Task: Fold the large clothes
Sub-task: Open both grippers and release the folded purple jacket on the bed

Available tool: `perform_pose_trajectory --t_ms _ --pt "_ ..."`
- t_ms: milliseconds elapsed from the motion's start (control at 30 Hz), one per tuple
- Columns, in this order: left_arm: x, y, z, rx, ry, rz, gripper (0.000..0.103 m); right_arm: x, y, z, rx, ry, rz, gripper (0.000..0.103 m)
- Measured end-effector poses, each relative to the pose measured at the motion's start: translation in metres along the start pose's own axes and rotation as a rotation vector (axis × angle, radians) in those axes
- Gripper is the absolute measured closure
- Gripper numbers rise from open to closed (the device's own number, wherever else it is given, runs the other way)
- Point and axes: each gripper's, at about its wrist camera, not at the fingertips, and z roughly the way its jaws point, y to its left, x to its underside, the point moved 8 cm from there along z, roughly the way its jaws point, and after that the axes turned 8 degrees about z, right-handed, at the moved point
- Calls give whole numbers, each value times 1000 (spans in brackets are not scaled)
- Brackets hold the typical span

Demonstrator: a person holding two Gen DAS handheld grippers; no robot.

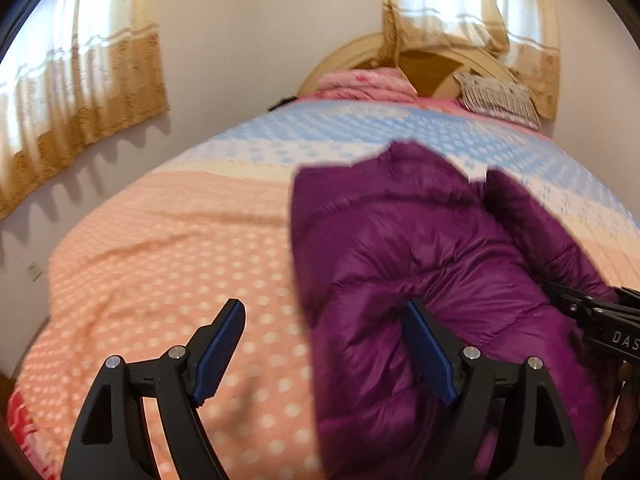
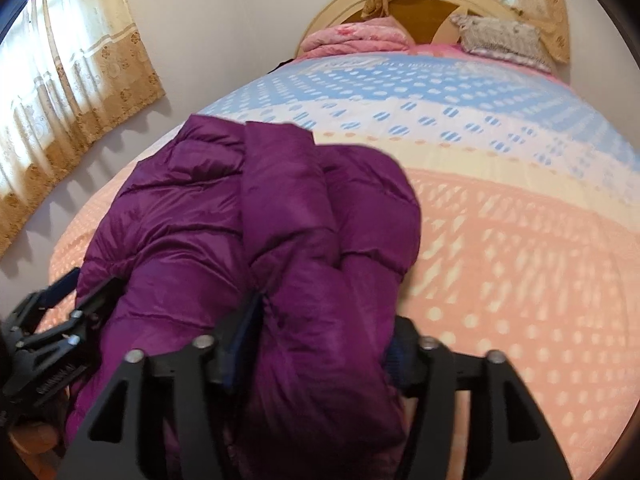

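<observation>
A purple puffer jacket (image 1: 420,248) lies partly folded on the bed, right of centre in the left wrist view and centre-left in the right wrist view (image 2: 224,216). My left gripper (image 1: 324,336) is open at the jacket's left edge, its right finger resting against the fabric and its left finger over the bedspread. My right gripper (image 2: 320,344) has a thick bunch of the jacket between its jaws; the fabric hides its fingertips. The right gripper also shows at the right edge of the left wrist view (image 1: 592,312), and the left gripper at the lower left of the right wrist view (image 2: 60,312).
The bed has a dotted pink, cream and blue bedspread (image 1: 168,264). A folded pink blanket (image 1: 364,82) and a patterned pillow (image 1: 500,96) lie by the wooden headboard (image 1: 432,64). Curtained windows (image 1: 76,80) line the wall left of the bed.
</observation>
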Motion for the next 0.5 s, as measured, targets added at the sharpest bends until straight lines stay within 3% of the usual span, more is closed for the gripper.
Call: perform_pose_trajectory --t_ms 300,500 --pt "-31 37 -119 -54 -170 -35 22 -2 29 -134 55 -208 -77 23" --pt "-41 47 -177 -67 -275 -38 21 -1 50 -188 60 -308 -125 15"
